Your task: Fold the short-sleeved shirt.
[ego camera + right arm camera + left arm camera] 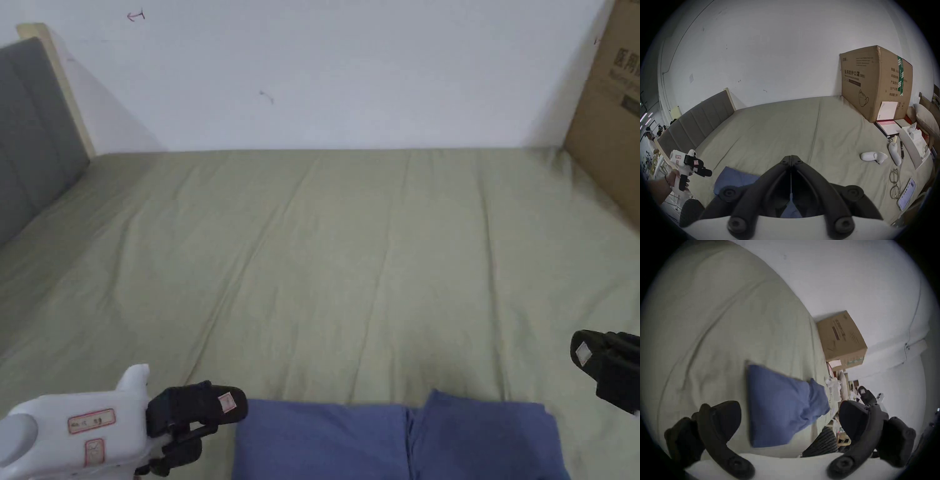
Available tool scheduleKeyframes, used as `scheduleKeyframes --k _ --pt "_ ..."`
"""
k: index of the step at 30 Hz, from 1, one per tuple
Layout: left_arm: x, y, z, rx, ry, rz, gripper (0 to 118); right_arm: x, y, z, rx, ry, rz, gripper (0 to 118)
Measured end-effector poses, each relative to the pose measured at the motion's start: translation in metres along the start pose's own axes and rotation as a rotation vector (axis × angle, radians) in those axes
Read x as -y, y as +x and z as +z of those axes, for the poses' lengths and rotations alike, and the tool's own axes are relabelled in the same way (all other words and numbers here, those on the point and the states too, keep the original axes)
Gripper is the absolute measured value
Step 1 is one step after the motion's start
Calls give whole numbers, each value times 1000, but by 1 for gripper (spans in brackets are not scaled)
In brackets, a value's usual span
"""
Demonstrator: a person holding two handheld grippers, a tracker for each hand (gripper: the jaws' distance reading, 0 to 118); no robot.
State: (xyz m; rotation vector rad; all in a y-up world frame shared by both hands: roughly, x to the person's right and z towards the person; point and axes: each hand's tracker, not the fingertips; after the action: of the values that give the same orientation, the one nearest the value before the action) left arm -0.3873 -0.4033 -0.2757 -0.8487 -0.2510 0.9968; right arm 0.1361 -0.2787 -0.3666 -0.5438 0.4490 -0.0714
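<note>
1. The shirt is a blue piece of soft cloth. It lies folded into a thick, roughly rectangular packet on the near edge of the bed, with a small bump where two layers meet near its middle.
2. The bed is covered by a pale green sheet, matte, with long shallow creases that run away toward the white wall.
3. The left gripper has a white smooth plastic body and black, curved, matte jaws. In the left gripper view its jaws stand wide apart and nothing is between them; the shirt is seen beyond the gap.
4. In the head view the left gripper is just beside the left edge of the shirt, not touching it.
5. The right gripper has the same black jaws. In the right gripper view the two tips meet in one straight line, so it is closed, and no cloth is pinched there. The shirt lies below and behind the jaws.
6. A large brown cardboard box stands on the right far corner of the bed, against the wall.
7. A grey padded headboard with vertical seams is at the left.
8. On the right part of the sheet lie two white rounded controllers, thin wire glasses and a flat phone.
</note>
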Motion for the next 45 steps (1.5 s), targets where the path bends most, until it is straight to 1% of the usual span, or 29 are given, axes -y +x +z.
scheduleKeyframes --k 1,3,4,5,6,7,8,10,12,13,15,16,17,18,19,20,21,23,25,27,29,31,33,35,37,39,40,43,45 --pt "0 -10 -2 -15 -12 24 118 -1 -2 -1 -5 -7 -5 0" --pt "0 -32 -13 10 -43 83 118 -3 -8 -2 -22 -13 4 0" --pt "2 -41 -22 52 -83 139 118 -3 -11 -3 -21 -17 17 0" --pt "5 -56 -35 132 -144 234 118 -5 -14 -3 -18 -22 31 0" --pt "10 -68 -48 234 -164 314 118 -6 -16 -2 -22 -25 39 0" --pt "11 -73 -54 358 -115 314 118 -7 -18 -2 -25 -28 43 0" --pt "2 -90 -58 425 -107 309 118 -8 -19 -2 -27 -31 44 0" --pt "3 -89 -78 426 -150 315 118 -9 -19 -1 -28 -34 47 0" --pt "3 -80 -93 434 -205 254 118 -10 -20 -2 -28 -38 49 0" --pt "3 -76 -100 427 -215 224 118 -10 -22 -2 -26 -42 50 0" --pt "3 -74 -109 423 -197 230 118 -9 -25 -4 -25 -50 55 0" --pt "5 -76 -108 422 -172 249 111 -8 -26 -5 -25 -56 55 0" --pt "5 -82 -107 400 -140 280 90 -6 -26 -5 -27 -58 53 0" --pt "6 -91 -106 319 -115 314 24 -5 -27 -6 -30 -60 49 0" --pt "10 -101 -107 168 -107 333 8 -4 -28 -5 -35 -62 42 0" --pt "19 -107 -104 117 -91 329 8 -2 -28 -5 -40 -65 33 0" --pt "18 -94 -100 297 -48 278 8 0 -25 -6 -45 -68 26 0" --pt "15 -77 -97 100 -83 157 9 1 -25 -4 -48 -73 25 0" --pt "17 -55 -86 77 -59 114 9 0 -25 1 -48 -70 35 0" --pt "14 -36 -67 30 -25 31 9 -2 -24 6 -48 -56 43 0" --pt "12 -11 -35 -113 43 -91 9 -4 -22 10 -54 -39 37 0" --pt "10 16 -6 -350 108 -242 9 -4 -20 14 -60 -28 25 0" --pt "16 45 22 -534 174 -397 9 -2 -13 14 -65 -23 14 0" --pt "18 61 33 -633 159 -416 9 2 -9 14 -69 -23 5 0" --pt "21 74 38 -565 148 -392 9 4 -5 16 -69 -32 -19 0" --pt "24 85 34 -366 143 -294 9 5 1 19 -87 -39 -73 0" --pt "25 92 28 -305 127 -261 9 5 4 21 -94 -36 -83 0" --pt "27 111 -10 -233 83 -251 9 3 10 29 -74 -23 -77 0" --pt "27 125 -49 -241 29 -272 9 0 13 35 -59 -19 -66 0"
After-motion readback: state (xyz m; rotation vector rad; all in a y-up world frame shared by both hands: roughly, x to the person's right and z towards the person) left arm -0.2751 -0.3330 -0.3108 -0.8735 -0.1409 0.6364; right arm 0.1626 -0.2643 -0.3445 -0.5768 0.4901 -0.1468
